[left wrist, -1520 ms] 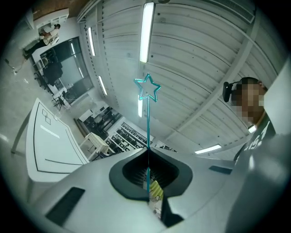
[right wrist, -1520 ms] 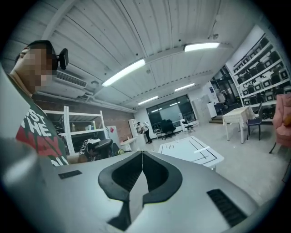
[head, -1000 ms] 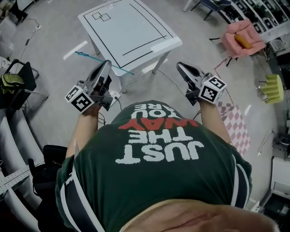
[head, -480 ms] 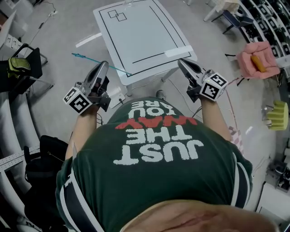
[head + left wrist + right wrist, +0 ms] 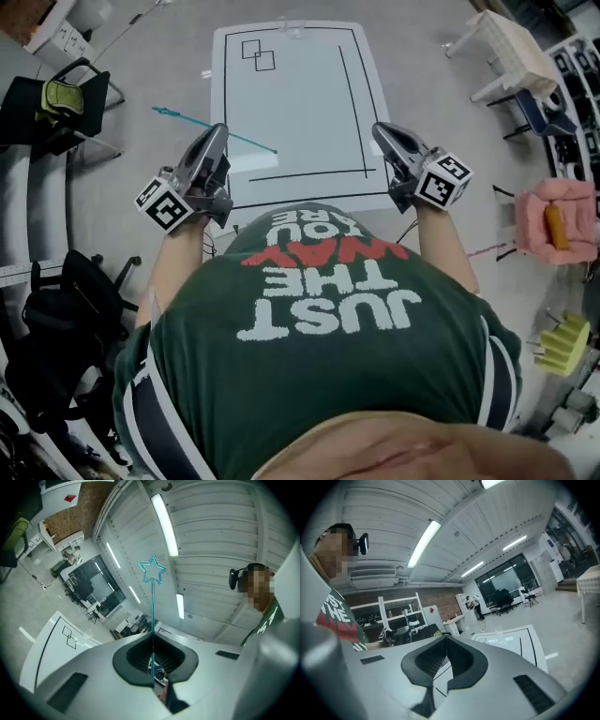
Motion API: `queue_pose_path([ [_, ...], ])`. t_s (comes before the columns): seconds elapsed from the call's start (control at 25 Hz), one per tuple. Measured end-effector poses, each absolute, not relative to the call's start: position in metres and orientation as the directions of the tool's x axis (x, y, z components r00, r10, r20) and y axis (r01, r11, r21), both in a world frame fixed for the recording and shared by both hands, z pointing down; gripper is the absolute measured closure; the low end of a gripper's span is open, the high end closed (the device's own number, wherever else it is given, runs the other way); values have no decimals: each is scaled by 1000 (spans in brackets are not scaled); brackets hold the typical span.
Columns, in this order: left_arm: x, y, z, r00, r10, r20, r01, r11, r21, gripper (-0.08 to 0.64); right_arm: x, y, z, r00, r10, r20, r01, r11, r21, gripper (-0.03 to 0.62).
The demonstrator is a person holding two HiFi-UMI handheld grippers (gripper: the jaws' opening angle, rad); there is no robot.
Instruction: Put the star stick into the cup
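L gripper (image 5: 153, 633) jaws are shut tight on the stick (image 5: 153, 602). Its low end is pinched and its star end is way out past the tips. R gripper (image 5: 446, 637) jaws are together w/ nothing in them. Stick looks thin, light, bendy, prob slippery. Hold it low, squeeze softly.

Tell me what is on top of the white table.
Black lines and, at the far edge, a small clear thing, perhaps the cup. The person's shirt covers part of its near edge.

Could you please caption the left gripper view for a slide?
Left gripper clamps the teal star stick, its star raised near a ceiling light.
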State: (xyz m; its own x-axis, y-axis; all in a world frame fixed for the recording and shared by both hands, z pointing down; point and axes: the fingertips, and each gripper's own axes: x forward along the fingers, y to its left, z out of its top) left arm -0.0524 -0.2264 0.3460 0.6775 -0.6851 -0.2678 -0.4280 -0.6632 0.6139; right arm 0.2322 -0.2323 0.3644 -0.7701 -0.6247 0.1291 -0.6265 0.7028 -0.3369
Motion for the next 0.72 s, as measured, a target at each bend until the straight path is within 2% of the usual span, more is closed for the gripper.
queue_pose_path([
  [0.16,6,-277,334,617,-747,-248,-489,-611,623,548,280,-304,360,-844,-521,129,-531,777,-338,558],
  [0.32,36,-312,333,575,-790,-213,-542,-562,625,548,306,-357,371,-874,-475,106,-478,798,-366,558],
  [0.52,37,-341,334,551,-814,-184,-579,-531,618,548,300,-389,384,-894,-440,83,-434,803,-408,558],
  [0.72,12,-367,344,562,-807,-180,-567,-535,626,548,276,-405,398,-886,-453,101,-451,790,-415,558],
])
